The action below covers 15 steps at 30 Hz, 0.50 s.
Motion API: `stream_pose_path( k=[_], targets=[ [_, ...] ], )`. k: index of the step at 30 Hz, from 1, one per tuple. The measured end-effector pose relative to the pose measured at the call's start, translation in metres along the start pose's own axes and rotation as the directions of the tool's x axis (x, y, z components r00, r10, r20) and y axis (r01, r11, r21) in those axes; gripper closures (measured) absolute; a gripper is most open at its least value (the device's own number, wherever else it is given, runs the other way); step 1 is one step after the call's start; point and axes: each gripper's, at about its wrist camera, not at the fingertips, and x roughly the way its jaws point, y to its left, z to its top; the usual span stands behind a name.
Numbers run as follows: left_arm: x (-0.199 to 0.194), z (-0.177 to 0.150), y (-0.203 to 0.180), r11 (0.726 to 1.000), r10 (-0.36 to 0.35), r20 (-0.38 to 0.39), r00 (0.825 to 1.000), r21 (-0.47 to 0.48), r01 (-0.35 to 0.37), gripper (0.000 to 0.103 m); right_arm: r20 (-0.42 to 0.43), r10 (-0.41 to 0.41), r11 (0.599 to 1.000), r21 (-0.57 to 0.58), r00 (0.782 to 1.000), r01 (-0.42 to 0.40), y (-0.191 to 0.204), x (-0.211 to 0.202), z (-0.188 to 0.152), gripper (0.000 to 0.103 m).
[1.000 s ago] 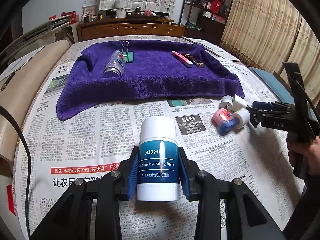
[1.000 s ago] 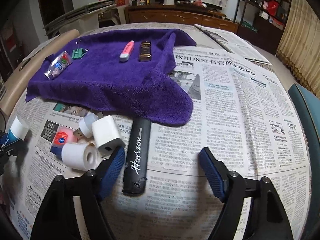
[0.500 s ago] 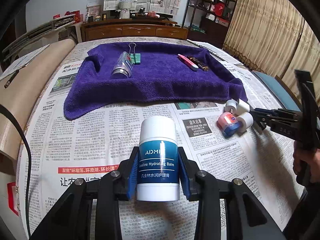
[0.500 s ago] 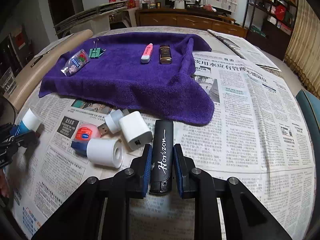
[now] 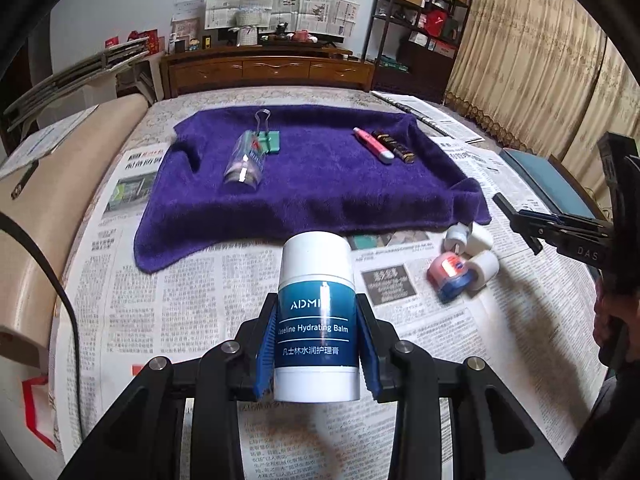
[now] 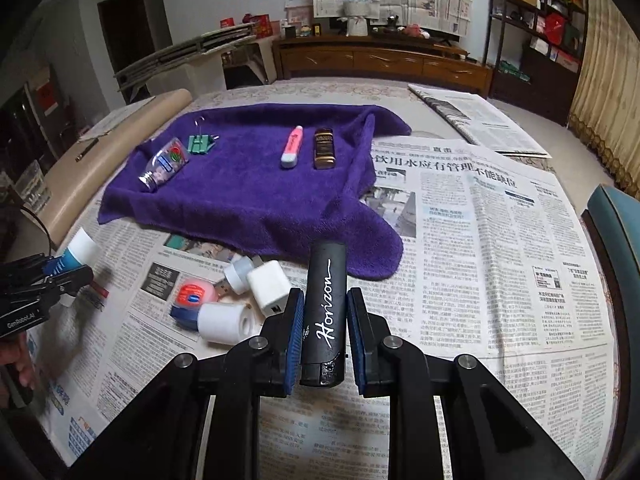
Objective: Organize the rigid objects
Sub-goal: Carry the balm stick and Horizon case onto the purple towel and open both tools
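My left gripper (image 5: 316, 344) is shut on a white and blue balm stick (image 5: 316, 316), held above the newspaper. My right gripper (image 6: 323, 336) is shut on a black bar marked Horizon (image 6: 325, 312), lifted off the paper. A purple towel (image 5: 316, 184) lies ahead with a clear small bottle (image 5: 245, 162), a green binder clip (image 5: 269, 136), a pink tube (image 5: 372, 145) and a dark lighter (image 5: 394, 146) on it. The right gripper shows at the right of the left wrist view (image 5: 516, 220). The left gripper shows at the left of the right wrist view (image 6: 60, 276).
On the newspaper near the towel's front corner lie a white charger cube (image 6: 269, 286), a white USB plug (image 6: 236, 276), a white roll (image 6: 224, 322) and a red-lidded blue tin (image 6: 191, 300). A beige bolster (image 5: 36, 216) runs along the left edge. A teal chair (image 6: 616, 232) stands at the right.
My right gripper closed on the black bar and lifted it off the paper. My left gripper kept hold of the balm stick and moved a little toward the towel.
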Motion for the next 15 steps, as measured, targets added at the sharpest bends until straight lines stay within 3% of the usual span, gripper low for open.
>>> stream_pose_path(
  k=[15],
  targets=[
    [0.029,0.077,-0.004,1.000,-0.025,0.019,1.000,0.019,0.024,0.069,0.013,0.078,0.997,0.016,0.997,-0.079,0.000,0.020,0.061,0.081]
  ],
)
